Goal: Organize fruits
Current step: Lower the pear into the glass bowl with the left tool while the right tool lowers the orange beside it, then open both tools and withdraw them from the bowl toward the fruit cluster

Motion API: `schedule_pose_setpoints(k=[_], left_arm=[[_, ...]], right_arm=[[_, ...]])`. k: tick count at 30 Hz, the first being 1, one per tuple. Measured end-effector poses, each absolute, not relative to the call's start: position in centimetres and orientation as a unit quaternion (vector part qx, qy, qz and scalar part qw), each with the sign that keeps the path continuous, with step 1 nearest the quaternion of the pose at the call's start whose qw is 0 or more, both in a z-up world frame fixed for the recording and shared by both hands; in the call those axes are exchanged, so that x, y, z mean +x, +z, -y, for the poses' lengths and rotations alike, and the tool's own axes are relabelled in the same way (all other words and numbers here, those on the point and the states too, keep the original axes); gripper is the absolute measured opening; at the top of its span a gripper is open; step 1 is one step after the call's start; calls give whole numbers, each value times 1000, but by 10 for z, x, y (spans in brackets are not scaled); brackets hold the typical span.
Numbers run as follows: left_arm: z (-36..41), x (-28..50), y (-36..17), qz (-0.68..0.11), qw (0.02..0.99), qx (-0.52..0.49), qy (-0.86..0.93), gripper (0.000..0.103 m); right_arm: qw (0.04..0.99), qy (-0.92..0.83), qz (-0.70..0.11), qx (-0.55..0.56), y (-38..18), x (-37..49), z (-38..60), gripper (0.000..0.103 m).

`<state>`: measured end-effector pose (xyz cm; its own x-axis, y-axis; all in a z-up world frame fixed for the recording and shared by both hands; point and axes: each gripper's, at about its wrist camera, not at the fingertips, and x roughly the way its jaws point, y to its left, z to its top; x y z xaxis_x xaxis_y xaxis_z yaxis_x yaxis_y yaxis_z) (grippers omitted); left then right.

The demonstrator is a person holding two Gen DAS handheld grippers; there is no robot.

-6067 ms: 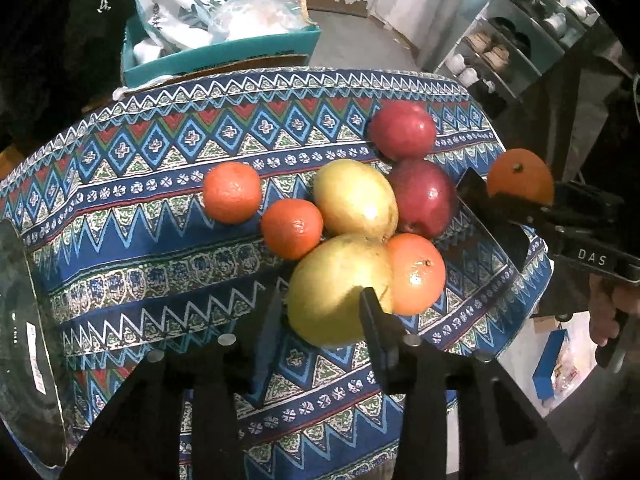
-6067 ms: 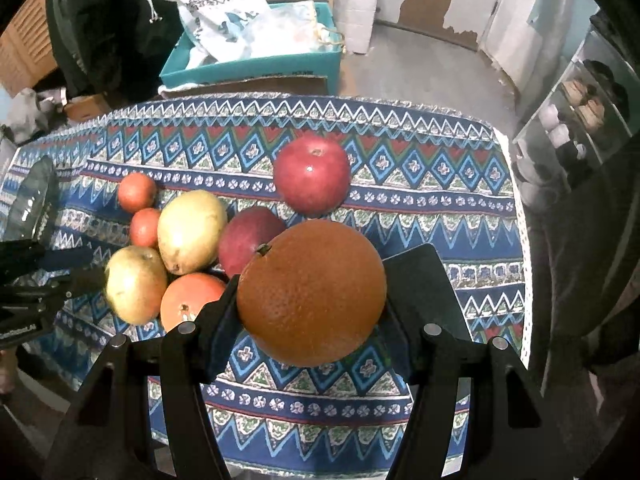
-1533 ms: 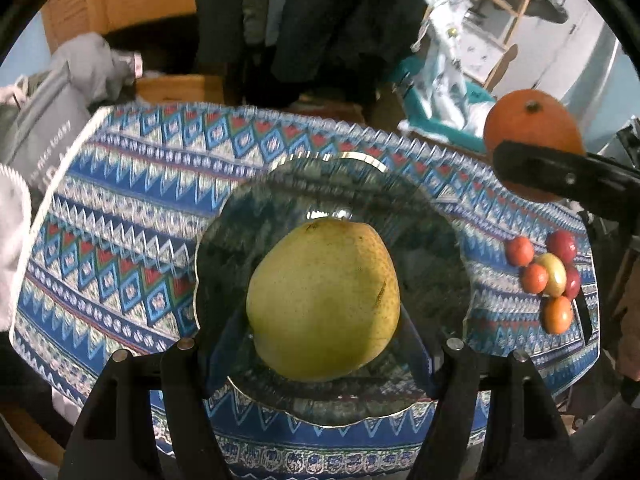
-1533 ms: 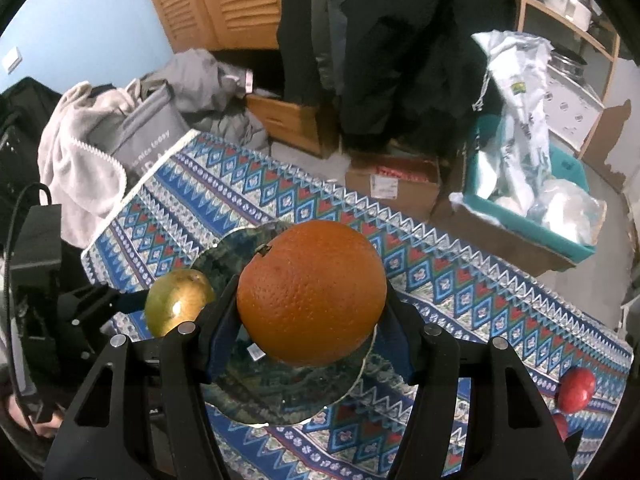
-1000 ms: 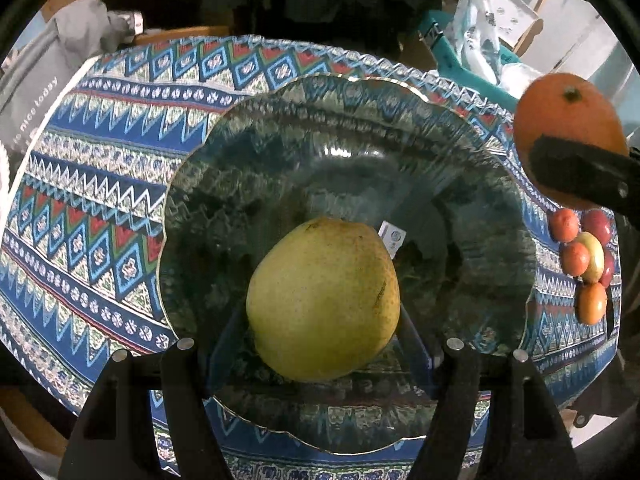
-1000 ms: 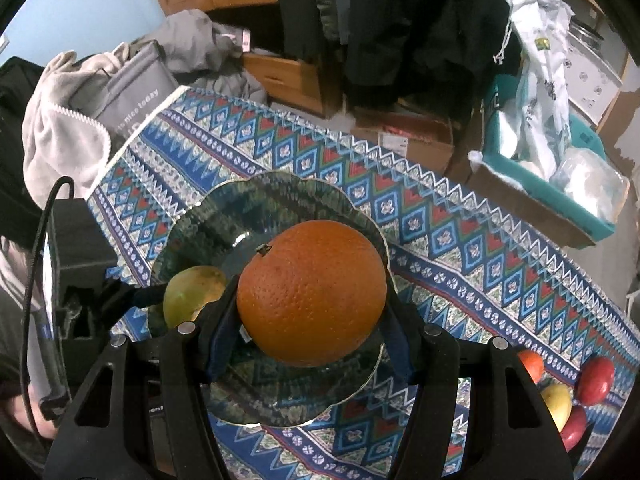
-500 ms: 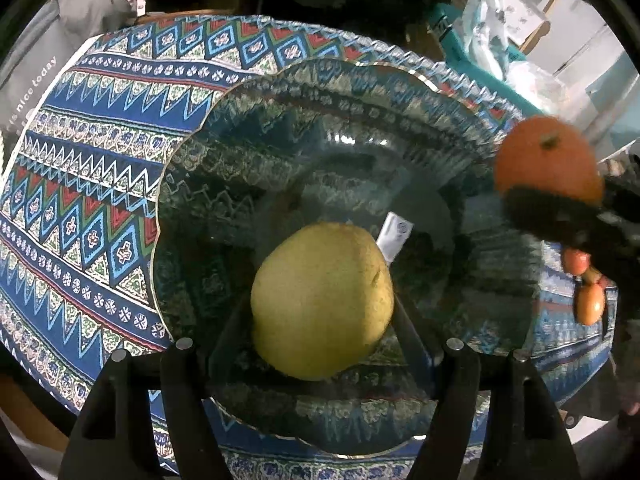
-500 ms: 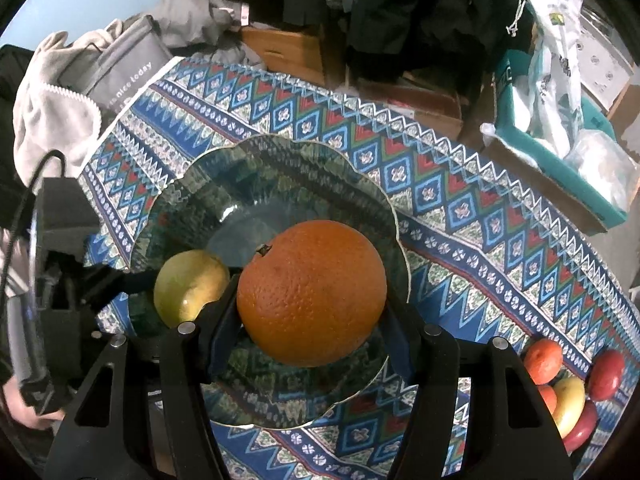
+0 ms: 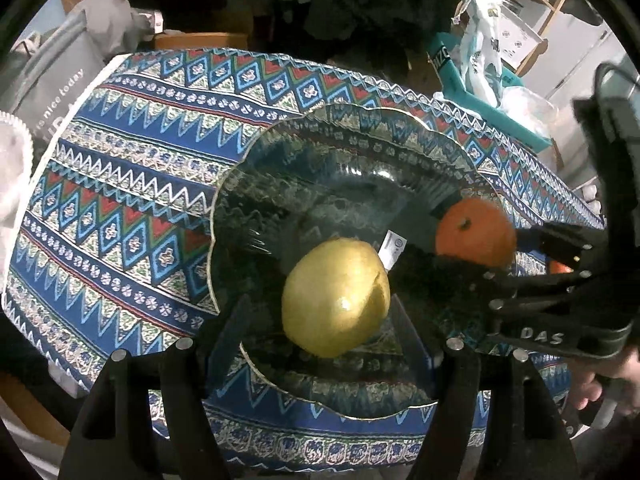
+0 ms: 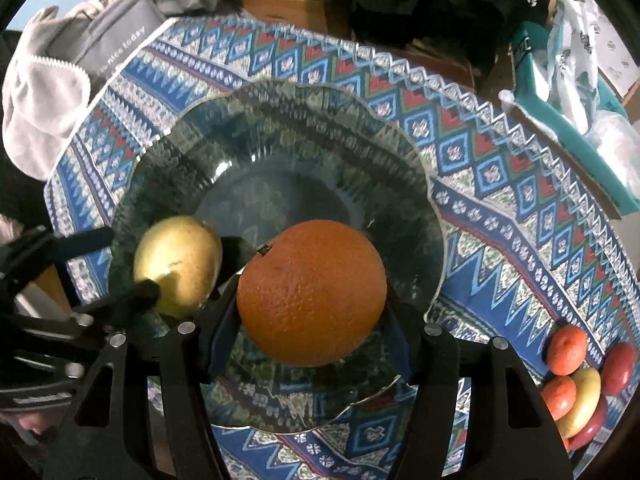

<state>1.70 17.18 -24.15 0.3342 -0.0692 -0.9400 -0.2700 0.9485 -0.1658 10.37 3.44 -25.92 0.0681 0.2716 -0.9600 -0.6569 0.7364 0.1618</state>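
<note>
A dark glass plate (image 9: pixel 340 176) (image 10: pixel 304 140) lies on the patterned cloth. A yellow-green pear (image 9: pixel 336 300) (image 10: pixel 176 264) rests on the plate's near left part. My left gripper (image 9: pixel 320 320) hangs just above it, open, with a finger on each side and a gap to the pear. My right gripper (image 10: pixel 310 320) is shut on a large orange (image 10: pixel 312 292) and holds it low over the plate's middle. In the left wrist view the orange (image 9: pixel 476 232) shows to the right of the pear, in the black fingers.
Several small fruits (image 10: pixel 576 380), orange, yellow and red, lie in a cluster near the cloth's right end. A teal box with plastic bags (image 10: pixel 560 80) stands beyond the far edge. A grey bag (image 10: pixel 108 48) sits past the left corner. A hand (image 9: pixel 600 392) grips the right tool.
My left gripper has lifted off the pear, which now lies on the plate. My right gripper has come down with the orange, from beside the plate to low over its middle.
</note>
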Motion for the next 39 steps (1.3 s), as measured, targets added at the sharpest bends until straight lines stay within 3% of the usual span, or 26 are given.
schedule_pose_setpoints(k=[7, 16, 39], left_arm=[[-171, 19, -238, -570, 805, -147, 64, 74], [-170, 19, -225, -556, 816, -146, 61, 74], [-141, 17, -124, -464, 877, -120, 43, 74]], right_arm=[[705, 322, -610, -163, -268, 102, -33, 66], [730, 326, -585, -136, -237, 106, -27, 66], [840, 285, -448, -110, -100, 93, 19, 66]])
